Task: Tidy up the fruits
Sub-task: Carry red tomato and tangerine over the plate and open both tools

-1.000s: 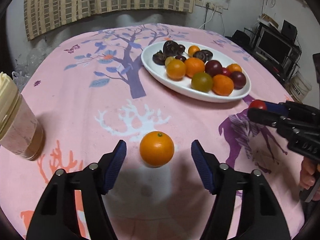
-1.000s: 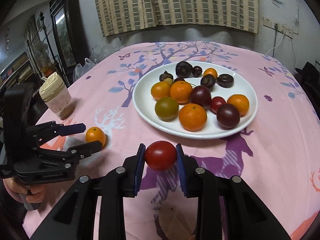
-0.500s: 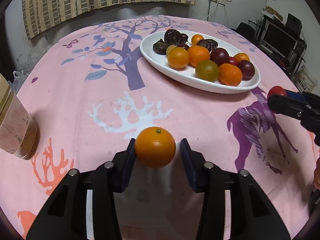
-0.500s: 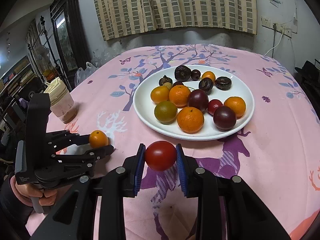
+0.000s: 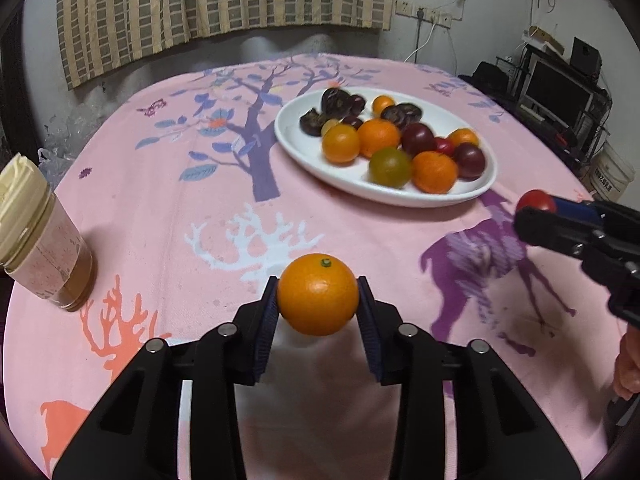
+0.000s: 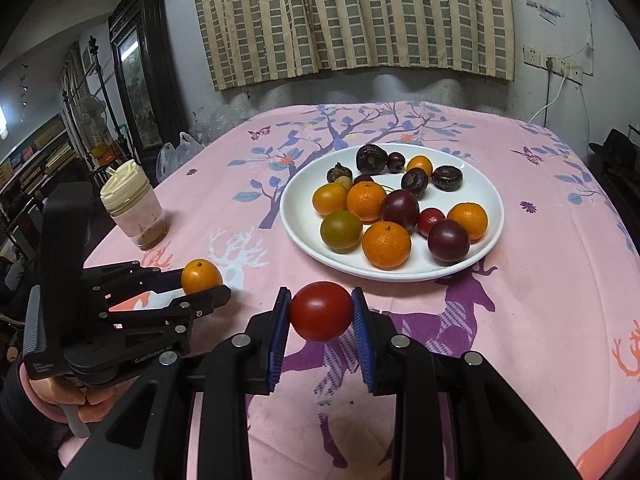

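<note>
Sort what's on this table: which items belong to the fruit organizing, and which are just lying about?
Part of the job: orange in left gripper; red tomato in right gripper; white plate of mixed fruit.

Lying about: lidded jar; plastic bags at the table's far edge.

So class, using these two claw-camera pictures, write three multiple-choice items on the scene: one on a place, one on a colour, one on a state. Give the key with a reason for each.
1. Where is the lidded jar relative to the white plate in the right wrist view?
A. left of it
B. on it
C. right of it

2. What colour is the fruit in the right claw?
A. green
B. red
C. orange

3. What is the state of the left claw?
A. wide open
B. shut on nothing
C. shut on the orange

Key:
1 A, the jar stands towards the table's left edge.
2 B, a red tomato sits between the pads.
3 C, both pads press the orange.
</note>
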### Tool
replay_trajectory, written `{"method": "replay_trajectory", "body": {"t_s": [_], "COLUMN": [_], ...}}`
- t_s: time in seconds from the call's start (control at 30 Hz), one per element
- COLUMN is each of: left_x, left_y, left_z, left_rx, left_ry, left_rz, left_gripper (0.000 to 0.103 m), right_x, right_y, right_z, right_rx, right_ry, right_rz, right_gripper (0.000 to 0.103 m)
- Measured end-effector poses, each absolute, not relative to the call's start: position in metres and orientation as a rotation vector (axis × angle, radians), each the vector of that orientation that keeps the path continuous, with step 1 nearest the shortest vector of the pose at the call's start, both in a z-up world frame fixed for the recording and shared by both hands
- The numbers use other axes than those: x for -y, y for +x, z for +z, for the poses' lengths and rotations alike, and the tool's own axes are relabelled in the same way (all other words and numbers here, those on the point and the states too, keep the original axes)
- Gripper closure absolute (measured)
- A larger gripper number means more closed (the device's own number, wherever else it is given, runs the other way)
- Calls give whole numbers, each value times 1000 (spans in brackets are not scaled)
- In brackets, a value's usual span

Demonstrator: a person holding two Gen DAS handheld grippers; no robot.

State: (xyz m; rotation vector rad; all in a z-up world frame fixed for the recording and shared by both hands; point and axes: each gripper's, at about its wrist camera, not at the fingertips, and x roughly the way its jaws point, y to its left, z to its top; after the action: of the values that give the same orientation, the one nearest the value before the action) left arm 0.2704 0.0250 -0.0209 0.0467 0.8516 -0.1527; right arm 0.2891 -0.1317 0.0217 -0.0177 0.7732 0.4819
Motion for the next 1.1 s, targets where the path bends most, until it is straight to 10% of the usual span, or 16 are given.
{"method": "replay_trajectory", "body": {"t_s": [0.47, 1.0, 1.07, 1.1], "left_x": [14, 36, 35, 35], "left_y": [327, 447, 445, 443], "left_z": [83, 4, 6, 8], "left_rx": [-706, -831, -820, -811], "left_ry": [47, 73, 88, 94], "left_rz": [-239, -143, -112, -97], "left_gripper": [66, 66, 59, 39], "right_x": [168, 167, 167, 167], "right_y": [340, 457, 454, 451], "right_z": [85, 4, 4, 6], "right_rx": [-626, -796, -792, -786], "right_ry": [8, -6, -3, 1], "right_rz": [414, 345, 351, 357], "right_gripper": [72, 71, 59, 49]}}
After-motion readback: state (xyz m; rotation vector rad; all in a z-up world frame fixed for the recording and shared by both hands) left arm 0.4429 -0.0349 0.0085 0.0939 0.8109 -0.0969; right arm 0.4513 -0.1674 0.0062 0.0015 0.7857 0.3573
